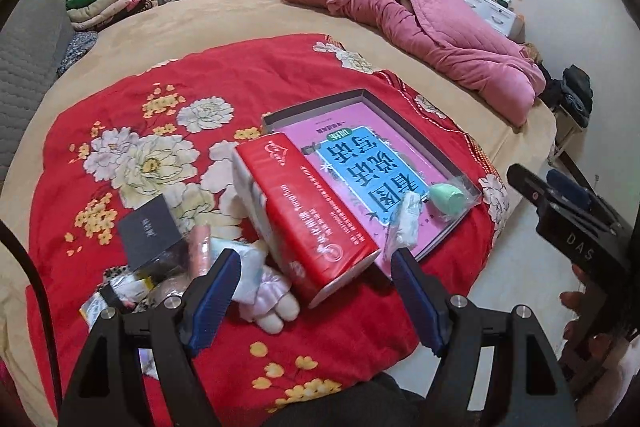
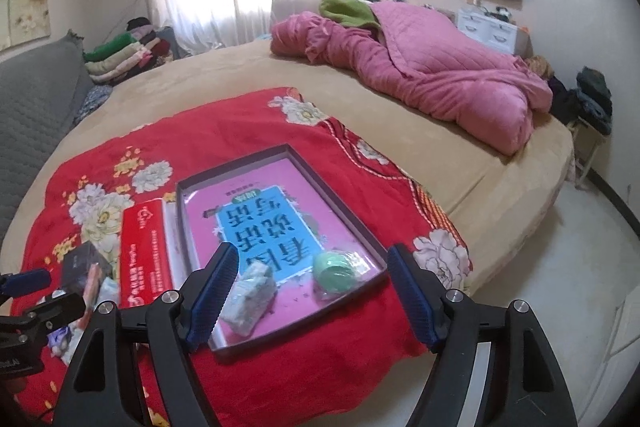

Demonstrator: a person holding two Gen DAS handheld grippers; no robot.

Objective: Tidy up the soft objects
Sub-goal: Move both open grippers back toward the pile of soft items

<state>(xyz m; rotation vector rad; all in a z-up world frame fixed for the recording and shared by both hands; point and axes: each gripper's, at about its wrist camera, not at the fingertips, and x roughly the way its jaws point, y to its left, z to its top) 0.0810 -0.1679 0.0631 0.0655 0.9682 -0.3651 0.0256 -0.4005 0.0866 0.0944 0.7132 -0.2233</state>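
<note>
Both tongs, the left tongs (image 1: pixel 316 265) and the right tongs (image 2: pixel 310 261), are held wide apart above the bed (image 2: pixel 248 67) with nothing gripped between the blue pads. Beneath them a red floral quilt (image 1: pixel 240 75) is spread, and on it one shallow tray (image 2: pixel 340 179) is set, lined with a pink and blue printed sheet. Two soft things appear already placed inside it: one crumpled tissue pack (image 2: pixel 250 291) and one green sponge in a clear bag (image 2: pixel 334 273). One red tissue box (image 1: pixel 316 211) is propped against the tray's side. A loose heap remains outside, judged unsorted: one dark card (image 1: pixel 150 231), one pale plush toy (image 1: pixel 268 297), and several small packets too jumbled to be counted.
</note>
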